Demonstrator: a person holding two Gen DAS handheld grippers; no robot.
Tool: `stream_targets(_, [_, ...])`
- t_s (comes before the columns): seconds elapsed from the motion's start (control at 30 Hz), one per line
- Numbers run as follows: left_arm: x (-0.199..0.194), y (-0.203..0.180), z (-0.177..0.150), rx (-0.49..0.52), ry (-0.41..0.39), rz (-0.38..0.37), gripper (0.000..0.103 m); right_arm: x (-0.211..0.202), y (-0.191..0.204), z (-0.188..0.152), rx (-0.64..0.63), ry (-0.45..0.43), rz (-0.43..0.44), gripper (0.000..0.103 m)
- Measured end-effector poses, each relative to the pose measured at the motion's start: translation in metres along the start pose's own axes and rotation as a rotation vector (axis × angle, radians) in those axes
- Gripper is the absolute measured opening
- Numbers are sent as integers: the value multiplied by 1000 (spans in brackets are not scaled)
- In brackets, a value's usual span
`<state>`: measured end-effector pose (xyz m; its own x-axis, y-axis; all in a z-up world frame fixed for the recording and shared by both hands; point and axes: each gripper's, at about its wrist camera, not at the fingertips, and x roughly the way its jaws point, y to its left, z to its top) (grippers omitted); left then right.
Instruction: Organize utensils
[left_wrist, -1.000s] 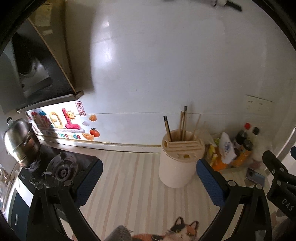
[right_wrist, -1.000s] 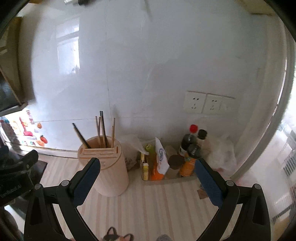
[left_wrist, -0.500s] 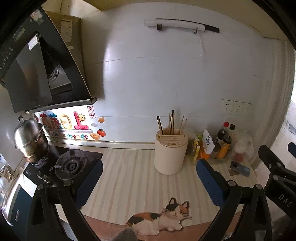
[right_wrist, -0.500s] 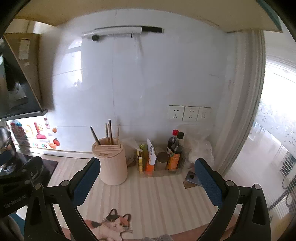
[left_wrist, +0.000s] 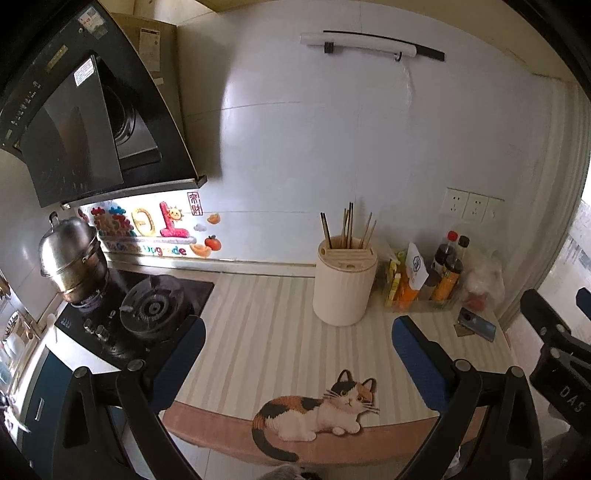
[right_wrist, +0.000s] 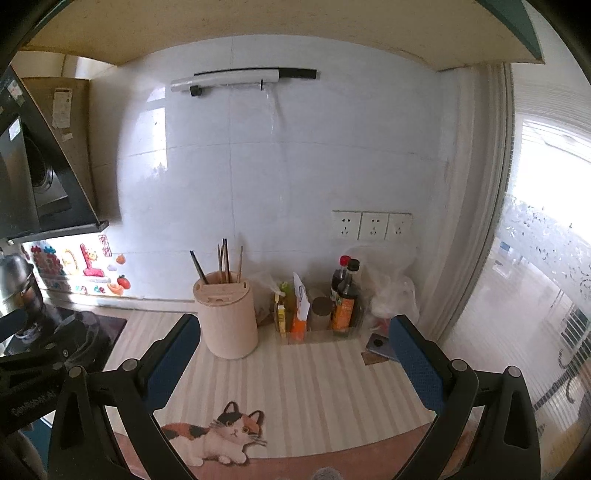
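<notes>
A cream cylindrical utensil holder (left_wrist: 344, 283) stands on the striped counter mat near the back wall, with several chopsticks (left_wrist: 347, 227) upright in it. It also shows in the right wrist view (right_wrist: 228, 318) with its chopsticks (right_wrist: 224, 260). My left gripper (left_wrist: 297, 350) is open and empty, well in front of the holder. My right gripper (right_wrist: 295, 354) is open and empty, back from the holder and slightly to its right. No loose utensil is visible on the counter.
A gas stove (left_wrist: 147, 308) with a steel pot (left_wrist: 72, 254) is at the left under a range hood (left_wrist: 88, 118). Sauce bottles and packets (right_wrist: 332, 299), a plastic bag (right_wrist: 391, 291) and a phone (right_wrist: 380, 345) crowd the right. A cat-print mat (left_wrist: 321, 410) covers the counter's front edge.
Both grippers have pulled back and away from the holder, so it looks smaller and the cat mat, wall rail and range hood have come into view. Both stay open.
</notes>
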<state>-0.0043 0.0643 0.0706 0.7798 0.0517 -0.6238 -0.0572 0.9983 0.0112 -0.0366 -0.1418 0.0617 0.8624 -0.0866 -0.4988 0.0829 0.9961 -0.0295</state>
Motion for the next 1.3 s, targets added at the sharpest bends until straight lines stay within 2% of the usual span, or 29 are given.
stream_targets(0.2, [-2,0,-1,9,8,13,103,9,2,0,-23,43,20,103])
stream_targets(0.63, [7,3,-6,-4,38,26,103,11,3,0,-28,57,24,103])
stream_targets(1.3, [11,3,-5,-4,43,33,103,25,1,-4,-33,89,39,103])
